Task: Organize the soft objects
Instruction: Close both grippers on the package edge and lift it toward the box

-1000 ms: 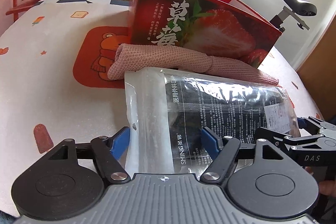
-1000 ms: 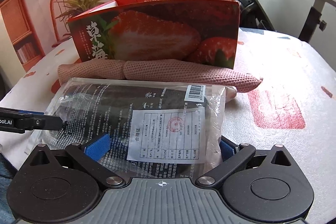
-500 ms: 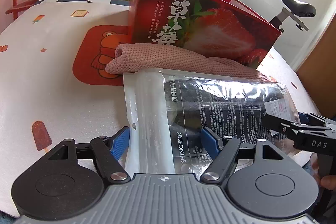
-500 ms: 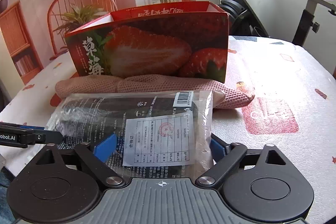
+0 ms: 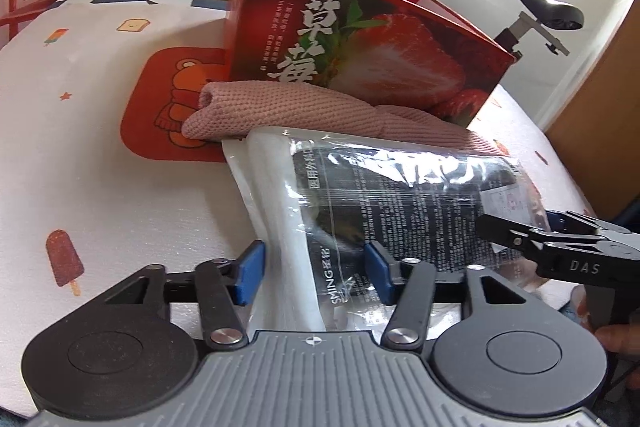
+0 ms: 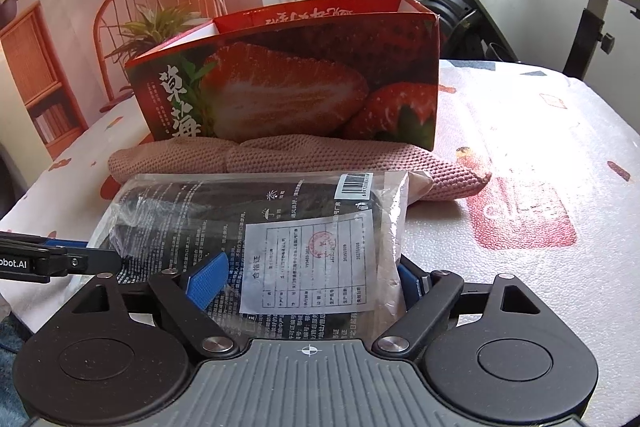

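A clear plastic bag [image 5: 400, 195] with a dark folded item inside lies on the table, in front of a rolled pink knitted towel [image 5: 300, 107]. My left gripper [image 5: 314, 273] has the bag's white left end between its blue pads. Its jaws are closing and both pads press the plastic, pushing that edge inward. My right gripper [image 6: 308, 281] grips the bag's [image 6: 280, 219] labelled right end, with the crumpled film against both pads. Each gripper shows in the other's view: the right gripper [image 5: 516, 223] at the bag's far end, the left gripper [image 6: 88, 253] at the left edge.
An open red strawberry-print box [image 5: 360, 47] stands upright just behind the towel [image 6: 320, 155]. The table [image 5: 100, 167] has a white printed cloth with an orange bear patch. An exercise bike [image 5: 548, 15] stands beyond the table's far right. A hand [image 5: 616, 343] holds the right gripper.
The left jaws have narrowed onto the bag's left end and its edge now slants inward. The right jaws have narrowed from wide onto the bag's right end. Neither hand has shifted noticeably.
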